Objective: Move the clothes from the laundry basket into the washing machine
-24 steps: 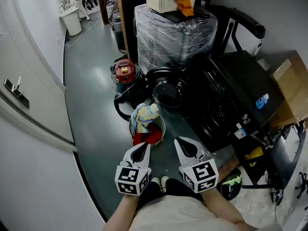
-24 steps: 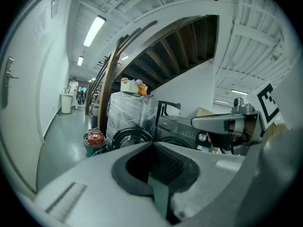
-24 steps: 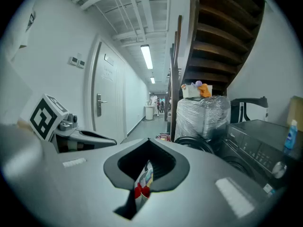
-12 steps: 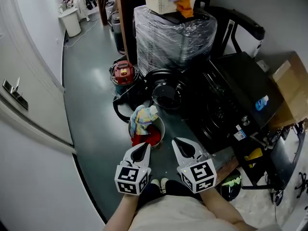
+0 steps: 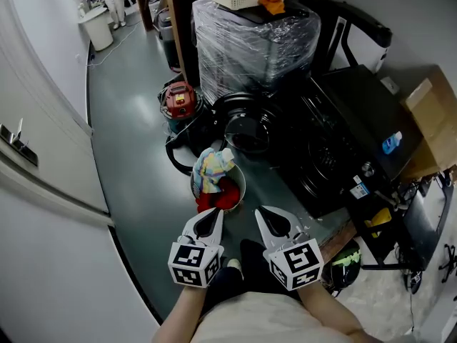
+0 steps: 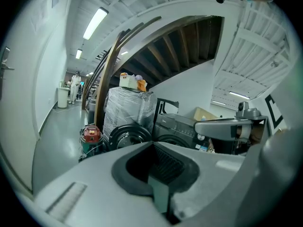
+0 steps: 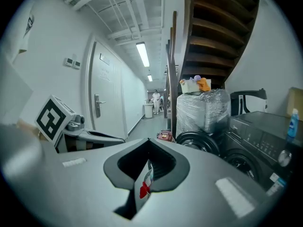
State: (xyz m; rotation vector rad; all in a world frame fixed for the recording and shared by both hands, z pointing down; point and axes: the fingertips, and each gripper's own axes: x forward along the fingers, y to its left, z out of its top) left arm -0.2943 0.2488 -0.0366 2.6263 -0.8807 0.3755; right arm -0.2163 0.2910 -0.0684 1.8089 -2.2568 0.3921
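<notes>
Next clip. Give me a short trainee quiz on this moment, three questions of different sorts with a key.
1. True or false: the left tongs and the right tongs are both shut with nothing held.
2. What stands on top of the black washing machine?
A. a blue bottle
B. a red vacuum
C. a folded towel
3. Fill in: the round basket of clothes stands on the ____, just ahead of both tongs.

Key: 1 true; 2 A; 3 floor.

Utility corridor: washing machine (image 5: 335, 156), wrapped appliance (image 5: 250, 48) (staircase (image 7: 213, 27) overhead).
</notes>
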